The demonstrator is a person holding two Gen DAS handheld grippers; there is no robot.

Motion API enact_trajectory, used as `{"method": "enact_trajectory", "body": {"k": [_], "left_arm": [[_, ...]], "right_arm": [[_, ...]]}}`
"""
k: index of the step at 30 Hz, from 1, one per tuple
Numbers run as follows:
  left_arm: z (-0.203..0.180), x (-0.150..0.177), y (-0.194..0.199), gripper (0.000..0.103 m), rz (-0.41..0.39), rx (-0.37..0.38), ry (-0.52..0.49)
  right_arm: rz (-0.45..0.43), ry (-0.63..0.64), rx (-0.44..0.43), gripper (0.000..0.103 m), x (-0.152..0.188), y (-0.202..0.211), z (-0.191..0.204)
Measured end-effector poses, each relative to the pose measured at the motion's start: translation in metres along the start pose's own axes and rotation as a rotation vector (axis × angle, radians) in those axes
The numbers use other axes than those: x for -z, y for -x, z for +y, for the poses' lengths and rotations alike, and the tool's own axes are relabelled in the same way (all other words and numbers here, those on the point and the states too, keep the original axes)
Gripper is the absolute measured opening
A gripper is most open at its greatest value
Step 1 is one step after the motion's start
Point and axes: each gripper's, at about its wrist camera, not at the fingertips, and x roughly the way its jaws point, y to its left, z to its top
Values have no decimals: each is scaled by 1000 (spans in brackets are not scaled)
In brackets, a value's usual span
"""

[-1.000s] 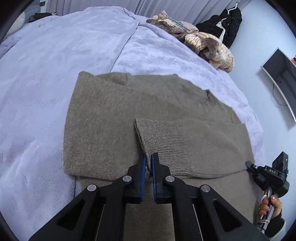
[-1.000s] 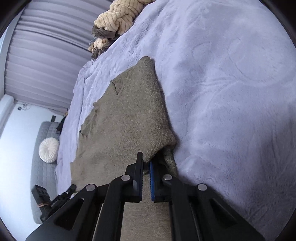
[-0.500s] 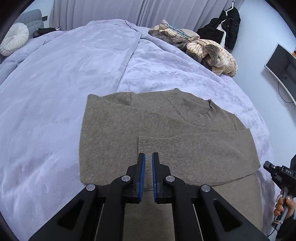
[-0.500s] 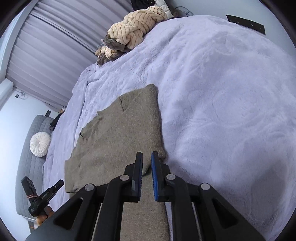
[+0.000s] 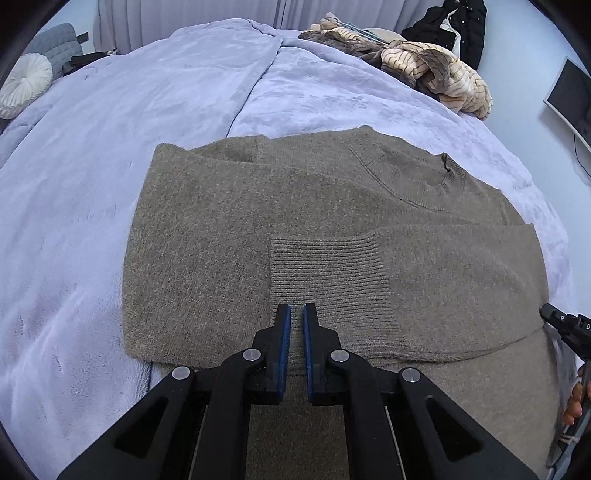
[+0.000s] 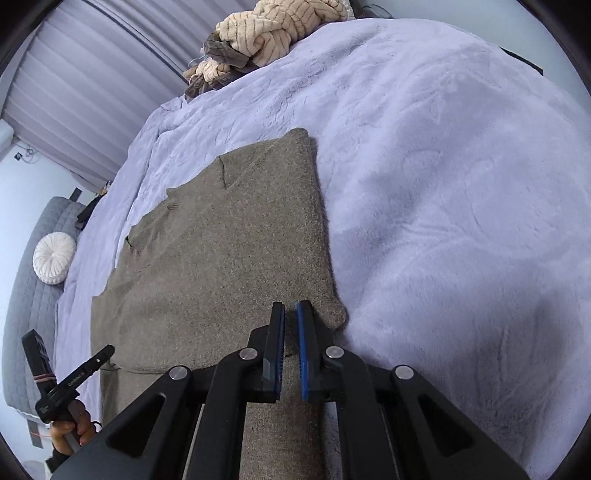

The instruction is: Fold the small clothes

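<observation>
A grey-brown knit sweater (image 5: pixel 229 236) lies flat on the lilac bedspread (image 5: pixel 110 122), collar at the far right. One sleeve is folded across the body, its ribbed cuff (image 5: pixel 325 269) just ahead of my left gripper (image 5: pixel 296 314). That gripper hovers above the sweater, its jaws a narrow gap apart, holding nothing. In the right wrist view the sweater (image 6: pixel 221 251) runs away from my right gripper (image 6: pixel 290 310), which hovers over the folded edge near the bedspread (image 6: pixel 461 184), slightly open and empty.
A heap of striped beige clothes (image 5: pixel 436 74) lies at the far side of the bed, also in the right wrist view (image 6: pixel 266 33). A round white cushion (image 5: pixel 22 85) sits on a grey sofa at left. A monitor (image 5: pixel 569 99) hangs on the right wall.
Both grippers have let go of the sweater's folded sleeve and edge, opened slightly, and lifted back. The cuff now lies flat on the sweater's body.
</observation>
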Motion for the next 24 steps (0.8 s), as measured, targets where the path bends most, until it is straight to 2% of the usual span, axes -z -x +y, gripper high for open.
{"method": "enact_trajectory", "body": {"k": [5,9,12,14,18,20,21,22,23,24], "left_arm": [[-3,1,3,8,-2,-18,-6],[-6,3,7,8,-2,-36,-6],[-8,4,9,8,-3,-52,-12],[-8,6,12,8,-5,-55,-8],[-7,7,17,9,-10,-56,-4],[-5,8,21,47,-14,-61,1],[-4,10,24,89,-26,-67,7],[-3,11,28,95,-51,-75,10],[-3,12,33,95,-78,-73,1],[-4,13,34,95,-72,-64,-10]], "right_arm": [[-1,68,42,13,4,10,16],[6,109,15,49,11,16,31],[26,117,-23,50,16,16,38],[52,81,-68,50,19,13,37],[89,44,-100,50,26,3,39],[100,5,-131,50,27,1,37],[109,-20,-158,50,28,0,36],[116,-36,-180,50,28,-1,36],[125,-57,-210,50,29,-2,37],[135,-68,-235,50,30,-3,39]]}}
